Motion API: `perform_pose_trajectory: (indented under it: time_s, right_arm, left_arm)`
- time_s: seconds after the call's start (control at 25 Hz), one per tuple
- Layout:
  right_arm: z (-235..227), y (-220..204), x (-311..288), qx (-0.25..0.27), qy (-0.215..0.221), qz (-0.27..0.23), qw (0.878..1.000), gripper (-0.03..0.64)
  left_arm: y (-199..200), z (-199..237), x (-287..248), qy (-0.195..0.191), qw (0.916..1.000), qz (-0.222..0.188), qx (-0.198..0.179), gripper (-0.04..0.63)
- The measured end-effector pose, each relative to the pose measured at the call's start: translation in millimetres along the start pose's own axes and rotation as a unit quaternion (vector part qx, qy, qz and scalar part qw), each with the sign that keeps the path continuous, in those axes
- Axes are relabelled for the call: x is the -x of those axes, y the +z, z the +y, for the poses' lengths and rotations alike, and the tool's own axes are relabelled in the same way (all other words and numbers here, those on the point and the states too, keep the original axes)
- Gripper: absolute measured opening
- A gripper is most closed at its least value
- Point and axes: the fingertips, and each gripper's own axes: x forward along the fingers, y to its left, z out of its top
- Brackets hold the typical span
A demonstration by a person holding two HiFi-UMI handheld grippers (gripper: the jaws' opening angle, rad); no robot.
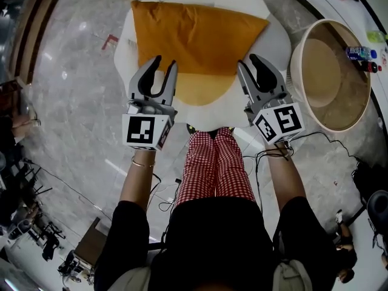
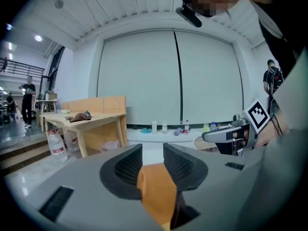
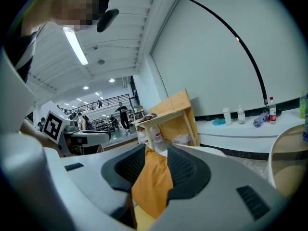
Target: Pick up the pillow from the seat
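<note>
An orange pillow [image 1: 194, 38] lies on the round white seat [image 1: 274, 38] in the head view. Both grippers reach its near edge, one at each side. My left gripper [image 1: 165, 62] sits at the near left part; its jaws stand apart, and a fold of the pillow [image 2: 156, 186] fills the gap without being pinched. My right gripper [image 1: 248, 62] is at the near right part, jaws likewise apart with orange fabric [image 3: 151, 184] hanging between them. Each gripper also shows in the other's view: the right gripper [image 2: 231, 134] and the left gripper [image 3: 82, 138].
A round wooden tub-shaped table [image 1: 330, 74] with bottles [image 1: 362, 54] on its rim stands right of the seat. My legs in red checked trousers [image 1: 215, 162] are just below the seat, with cables [image 1: 321, 139] on the marble floor. A wooden table [image 2: 91, 119] stands far left.
</note>
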Motion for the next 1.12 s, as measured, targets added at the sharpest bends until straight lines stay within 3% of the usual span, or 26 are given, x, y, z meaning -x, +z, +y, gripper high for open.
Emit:
perform_pose_trajectory:
  time_s: [0.72, 1.12]
  right_arm:
    - [-18.4, -31.9, -17.5, -0.011, -0.012, 0.017, 1.000, 0.186]
    - [-39.9, -54.2, -28.1, -0.018, -0.021, 0.033, 0.999, 0.196]
  left_arm:
    - [-28.0, 31.6, -13.7, 0.016, 0.9996, 0.002, 0.021, 0.225]
    - [-45.9, 57.7, -28.4, 0.033, 0.9991, 0.004, 0.028, 0.232]
